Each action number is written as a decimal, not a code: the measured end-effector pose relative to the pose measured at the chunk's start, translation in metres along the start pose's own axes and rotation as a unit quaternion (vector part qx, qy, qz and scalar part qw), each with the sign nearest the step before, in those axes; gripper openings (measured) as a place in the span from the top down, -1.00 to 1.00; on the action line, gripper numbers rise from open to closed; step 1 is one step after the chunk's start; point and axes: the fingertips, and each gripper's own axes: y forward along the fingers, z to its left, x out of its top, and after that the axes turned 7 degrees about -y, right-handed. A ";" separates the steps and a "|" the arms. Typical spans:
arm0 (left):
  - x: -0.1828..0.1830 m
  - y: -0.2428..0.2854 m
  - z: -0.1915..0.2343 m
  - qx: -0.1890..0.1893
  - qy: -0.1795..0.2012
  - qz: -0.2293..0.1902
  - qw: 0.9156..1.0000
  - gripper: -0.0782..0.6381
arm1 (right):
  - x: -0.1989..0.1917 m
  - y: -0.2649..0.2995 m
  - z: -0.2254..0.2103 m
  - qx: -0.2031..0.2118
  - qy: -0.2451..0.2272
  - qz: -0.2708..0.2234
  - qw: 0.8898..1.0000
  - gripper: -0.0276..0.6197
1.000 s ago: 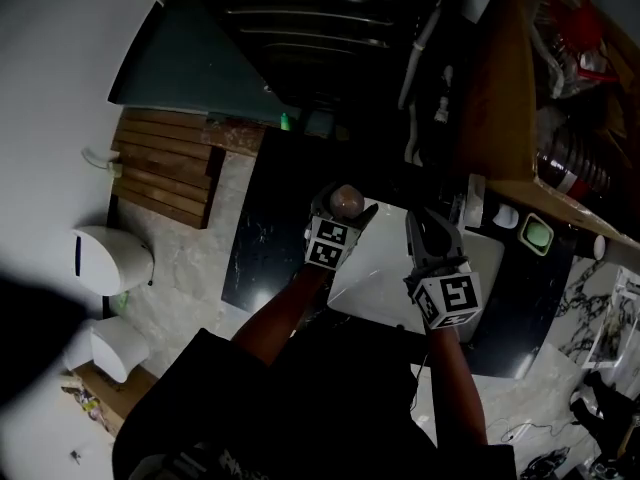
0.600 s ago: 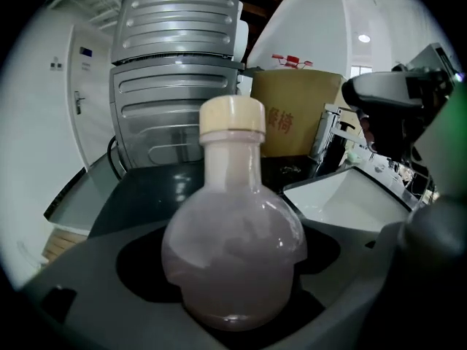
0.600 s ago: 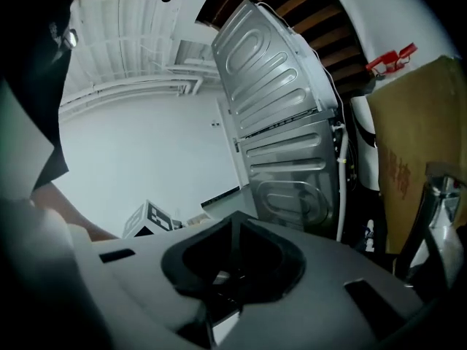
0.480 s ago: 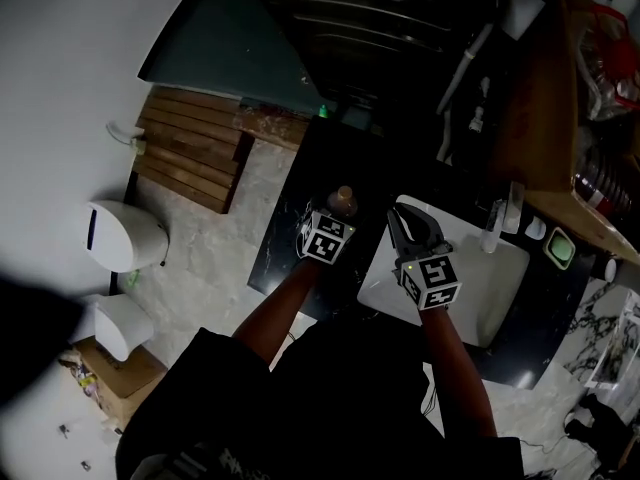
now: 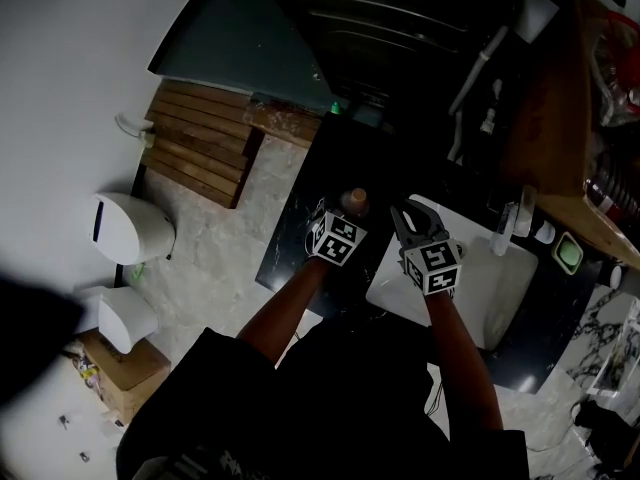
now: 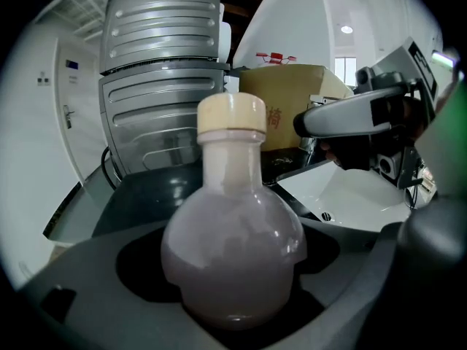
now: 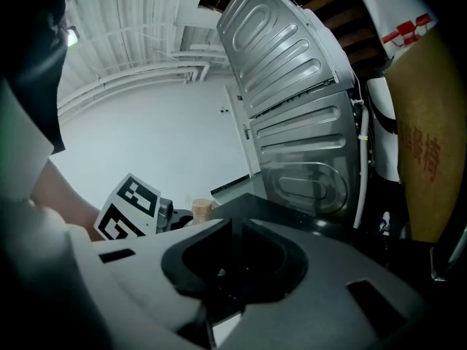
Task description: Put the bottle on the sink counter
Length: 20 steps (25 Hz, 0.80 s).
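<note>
A round flask-shaped bottle (image 6: 232, 254) of pale pinkish liquid with a cream cap (image 6: 232, 114) stands upright between the jaws of my left gripper (image 6: 233, 297), which is shut on its belly. From the head view, the bottle (image 5: 354, 200) and left gripper (image 5: 345, 220) are over the black sink counter (image 5: 300, 230), left of the white basin (image 5: 495, 283). Whether the bottle's base touches the counter is hidden. My right gripper (image 5: 412, 216) hovers beside it at the basin's left edge. Its jaws are shut with nothing between them (image 7: 235, 228).
A ribbed metal appliance (image 6: 160, 71) and a cardboard box (image 6: 292, 97) stand behind the counter. A tap (image 5: 508, 223) and a small green thing (image 5: 568, 254) sit at the basin's far side. On the floor at left are a toilet (image 5: 130, 230) and a wooden slat mat (image 5: 205, 156).
Both grippers have moved left, from over the basin towards the black counter. The left gripper has carried the bottle with it. The right gripper has stayed shut.
</note>
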 end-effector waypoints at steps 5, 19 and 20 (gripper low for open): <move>0.000 0.001 -0.002 -0.001 -0.002 -0.001 1.000 -0.34 | -0.001 0.015 0.020 0.065 -0.033 -0.021 0.997 0.79; -0.002 0.003 -0.004 -0.016 -0.008 0.017 1.000 -0.34 | -0.002 0.050 0.053 0.169 -0.040 -0.052 0.983 0.45; -0.002 0.003 -0.004 -0.017 -0.008 0.018 1.000 -0.34 | -0.002 0.051 0.053 0.171 -0.040 -0.053 0.983 0.45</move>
